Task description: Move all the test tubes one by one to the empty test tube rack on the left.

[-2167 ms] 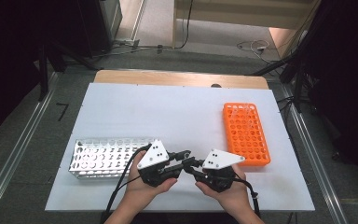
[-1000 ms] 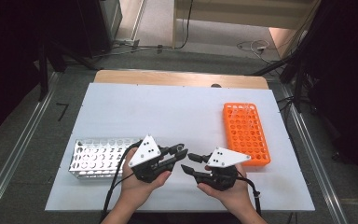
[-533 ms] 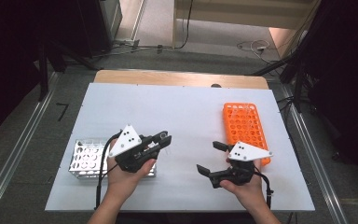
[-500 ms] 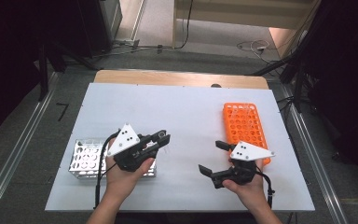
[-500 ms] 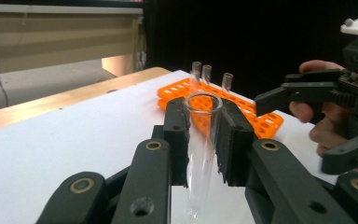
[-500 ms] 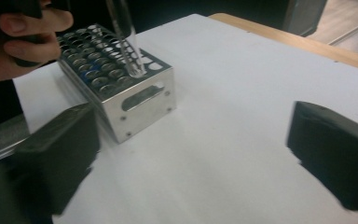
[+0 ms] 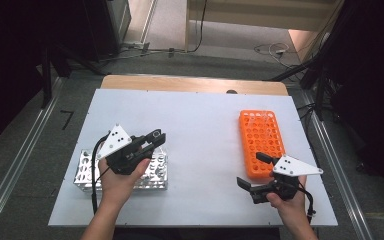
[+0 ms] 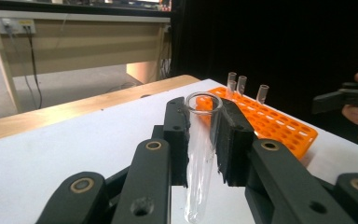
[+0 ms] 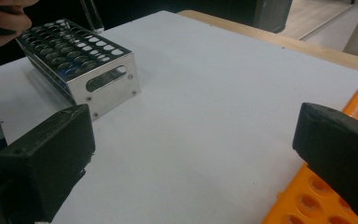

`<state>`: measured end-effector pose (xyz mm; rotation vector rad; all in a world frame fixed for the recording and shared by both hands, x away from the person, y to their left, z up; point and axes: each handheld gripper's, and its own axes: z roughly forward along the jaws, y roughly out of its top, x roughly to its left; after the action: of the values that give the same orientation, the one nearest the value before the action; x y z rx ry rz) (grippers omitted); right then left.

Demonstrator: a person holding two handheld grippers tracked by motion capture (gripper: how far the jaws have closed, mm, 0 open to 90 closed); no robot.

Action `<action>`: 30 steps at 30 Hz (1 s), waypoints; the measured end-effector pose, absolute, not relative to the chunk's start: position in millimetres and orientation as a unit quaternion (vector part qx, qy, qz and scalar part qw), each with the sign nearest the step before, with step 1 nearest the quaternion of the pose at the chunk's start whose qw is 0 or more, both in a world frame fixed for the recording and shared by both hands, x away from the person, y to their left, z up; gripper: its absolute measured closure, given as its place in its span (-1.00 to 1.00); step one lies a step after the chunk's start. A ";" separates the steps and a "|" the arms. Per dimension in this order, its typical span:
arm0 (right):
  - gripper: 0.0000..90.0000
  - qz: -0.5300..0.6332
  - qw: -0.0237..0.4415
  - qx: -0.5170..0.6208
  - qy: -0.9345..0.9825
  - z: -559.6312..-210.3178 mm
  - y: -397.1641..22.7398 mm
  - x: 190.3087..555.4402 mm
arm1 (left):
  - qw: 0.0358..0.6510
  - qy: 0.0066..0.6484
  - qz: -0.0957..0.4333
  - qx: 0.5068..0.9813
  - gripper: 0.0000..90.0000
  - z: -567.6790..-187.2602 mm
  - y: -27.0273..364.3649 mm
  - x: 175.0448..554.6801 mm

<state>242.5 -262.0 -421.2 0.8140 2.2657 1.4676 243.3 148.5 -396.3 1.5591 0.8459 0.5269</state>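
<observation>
Glass test tube (image 8: 200, 154) sits clamped upright between the two pads of my left gripper (image 8: 204, 135), its open rim just above the pad tops and its rounded bottom hanging free below them. Seen from the high view, my left gripper (image 7: 152, 142) is over the near-right part of the silver metal rack (image 7: 87, 172), which lies at the left of the white table (image 7: 200, 120).

My right gripper (image 7: 252, 172) has just let its jaws swing wide, and nothing lies between them; in its own view the two black pads stand far apart with bare tabletop in the gap. It rests beside the near end of the orange rack (image 7: 261, 135), at the right of the table.

My reading of progress: a tube is being carried from the orange rack to the metal one. Pickup and handover look done, since the left gripper has the tube and the right is empty. Left to do is lowering the tube into a hole of the metal rack (image 9: 81, 60), whose holes I cannot see holding any tubes. A few more tubes (image 8: 240, 85) stand at the far end of the orange rack (image 8: 279, 123), so further trips seem likely.
</observation>
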 end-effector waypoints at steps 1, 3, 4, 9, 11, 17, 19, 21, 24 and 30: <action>-1.00 0.513 0.162 0.288 0.792 -421.1 -265.4 241.5 | 0.599 0.367 0.229 0.673 0.69 -397.0 149.4 244.1; -1.00 0.514 0.166 0.293 0.789 -421.2 -271.9 239.8 | 0.600 0.372 0.230 0.670 0.69 -398.5 150.1 245.7; -1.00 0.513 0.167 0.295 0.788 -421.5 -275.1 239.0 | 0.597 0.371 0.231 0.673 0.69 -399.4 151.1 246.7; -1.00 0.511 0.172 0.306 0.785 -423.2 -288.2 236.5 | 0.587 0.384 0.238 0.671 0.69 -405.4 152.9 251.0; -1.00 0.511 0.173 0.312 0.782 -423.5 -291.8 237.3 | 0.587 0.390 0.237 0.669 0.69 -408.2 153.5 253.2; -1.00 0.511 0.175 0.317 0.780 -424.5 -294.6 239.7 | 0.574 0.403 0.241 0.671 0.69 -414.2 153.9 257.3; -1.00 0.512 0.174 0.316 0.779 -424.5 -294.4 240.0 | 0.571 0.410 0.242 0.669 0.69 -415.8 153.7 258.7; -1.00 0.512 0.174 0.317 0.779 -424.7 -294.2 240.3 | 0.568 0.415 0.240 0.669 0.69 -417.8 153.3 260.1; -1.00 0.512 0.174 0.317 0.779 -425.1 -293.9 240.3 | 0.559 0.421 0.237 0.674 0.69 -420.8 152.2 262.4; -1.00 0.512 0.175 0.317 0.779 -424.4 -294.2 239.8 | 0.552 0.425 0.234 0.679 0.69 -424.9 148.7 265.2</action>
<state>239.8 -294.2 -424.4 0.8979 2.2069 1.4509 265.2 148.7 -424.9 1.6051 1.0054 0.5526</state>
